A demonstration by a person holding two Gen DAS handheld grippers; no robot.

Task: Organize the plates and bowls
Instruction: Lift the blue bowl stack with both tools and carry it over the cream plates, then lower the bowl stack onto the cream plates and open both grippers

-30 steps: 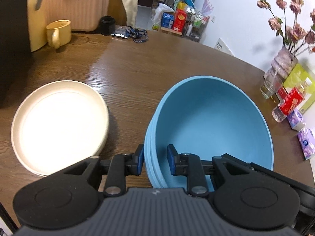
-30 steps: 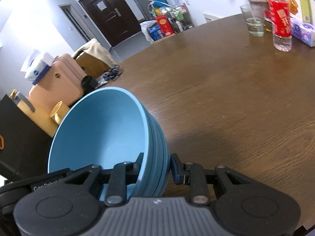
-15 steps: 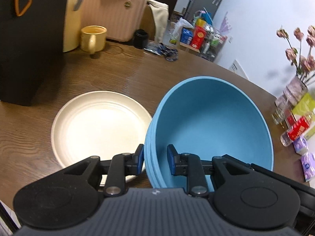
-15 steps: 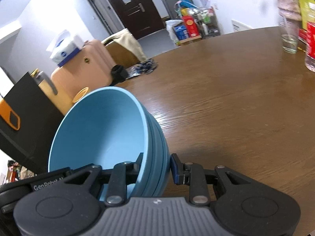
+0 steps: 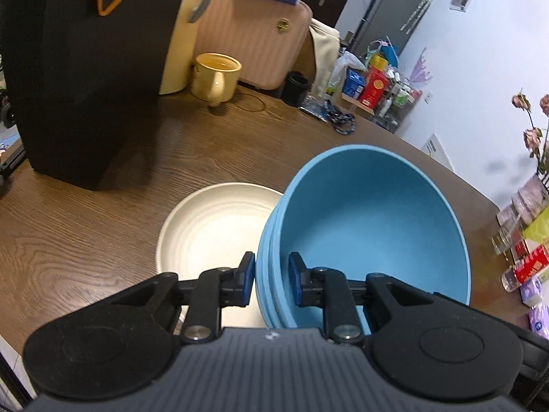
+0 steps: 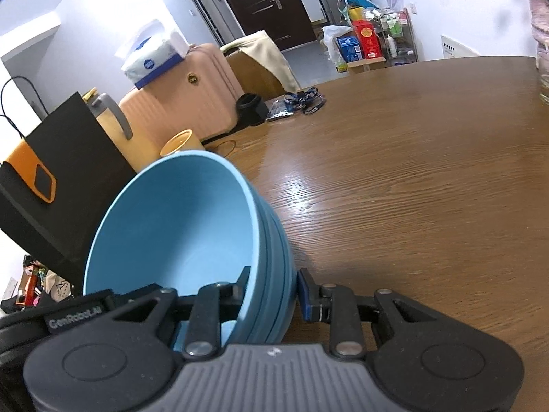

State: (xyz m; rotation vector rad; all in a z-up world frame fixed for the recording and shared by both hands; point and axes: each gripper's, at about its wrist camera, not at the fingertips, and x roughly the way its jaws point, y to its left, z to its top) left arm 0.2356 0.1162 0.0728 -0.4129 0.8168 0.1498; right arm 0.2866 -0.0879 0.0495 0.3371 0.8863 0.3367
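Grippers — left gripper and right gripper — pinch opposite rims of stacked blue bowls beside cream plate.

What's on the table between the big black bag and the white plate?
Nothing: in the left wrist view, only bare wooden table lies between the black bag and the cream plate.

Stacked blue bowls, tilted, overlap a cream plate on the table.

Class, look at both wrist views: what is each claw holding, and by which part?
Both hold the stack of blue bowls by its rim, on opposite sides: left claw and right claw, each with one finger inside, one outside.
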